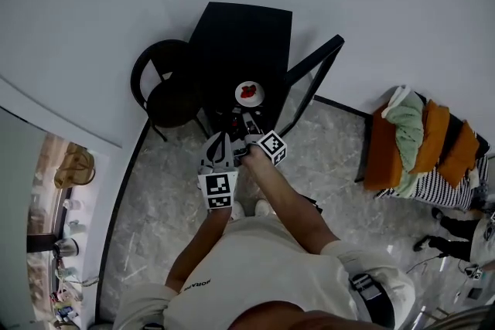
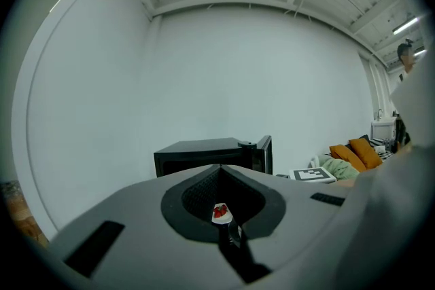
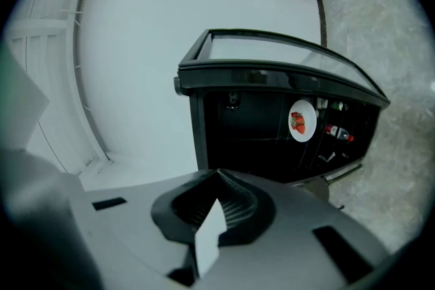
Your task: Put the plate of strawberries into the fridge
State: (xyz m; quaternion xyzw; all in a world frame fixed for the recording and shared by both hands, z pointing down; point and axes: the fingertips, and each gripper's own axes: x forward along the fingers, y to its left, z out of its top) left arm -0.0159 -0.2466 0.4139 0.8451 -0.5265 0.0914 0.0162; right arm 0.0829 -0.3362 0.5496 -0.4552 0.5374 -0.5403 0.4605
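Note:
A white plate of red strawberries sits on a shelf inside the black fridge, whose door stands open to the right. Both grippers hover just in front of the opening, side by side and apart from the plate. My left gripper is shut and holds nothing; past its jaws the plate shows small and far. My right gripper is shut too. In the right gripper view the plate rests in the dark fridge interior, and a thin white flat piece stands in the jaws' seam.
A black chair stands against the fridge's left side. Bottles sit in the door shelf. Orange and green cloths lie on a rack at the right. The floor is grey marble, with a white wall behind the fridge.

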